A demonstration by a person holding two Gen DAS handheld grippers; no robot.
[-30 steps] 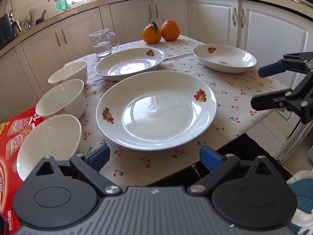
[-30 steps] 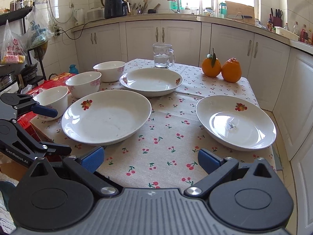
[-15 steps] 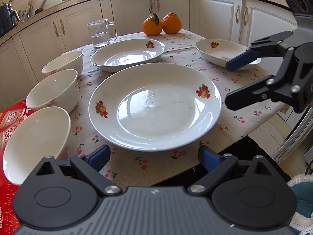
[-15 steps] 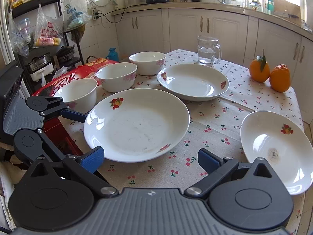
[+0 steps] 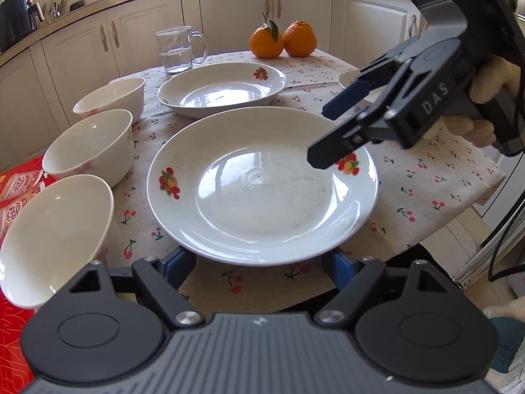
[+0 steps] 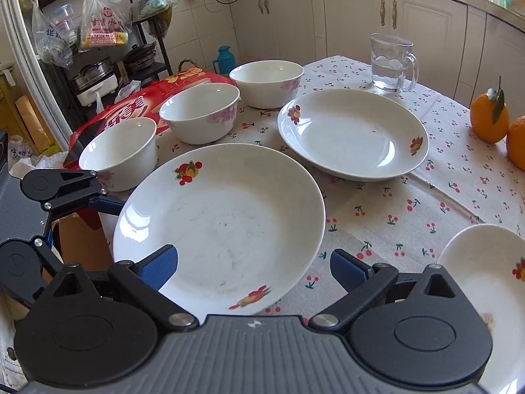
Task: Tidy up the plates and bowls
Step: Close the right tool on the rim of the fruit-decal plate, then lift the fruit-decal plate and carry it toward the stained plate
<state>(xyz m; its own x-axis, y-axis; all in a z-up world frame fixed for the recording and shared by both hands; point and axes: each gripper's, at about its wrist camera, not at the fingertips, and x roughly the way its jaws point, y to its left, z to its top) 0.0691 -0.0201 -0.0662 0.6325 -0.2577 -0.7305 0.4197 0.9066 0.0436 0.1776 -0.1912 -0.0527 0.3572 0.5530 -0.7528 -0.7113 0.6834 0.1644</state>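
Observation:
A large white plate with fruit prints [image 5: 262, 187] [image 6: 223, 223] lies on the cherry-print tablecloth. A second plate [image 5: 223, 87] [image 6: 354, 131] lies behind it and a third [image 6: 485, 282] to the right. Three white bowls [image 5: 92, 144] [image 6: 200, 111] stand in a row on the left. My left gripper [image 5: 259, 267] is open, its fingers at the near rim of the large plate. My right gripper [image 6: 254, 264] is open, over the large plate's right rim; it also shows in the left wrist view [image 5: 334, 134].
A glass mug of water [image 5: 178, 49] [image 6: 392, 62] and two oranges [image 5: 282, 42] stand at the back of the table. A red printed box [image 6: 144, 108] lies beside the bowls. Kitchen cabinets [image 5: 229, 16] surround the table; a shelf with bags [image 6: 98, 26] stands at the left.
Both grippers have moved in toward the large plate. The right gripper swung left from the table's right side to above the plate's right rim. Both stay open.

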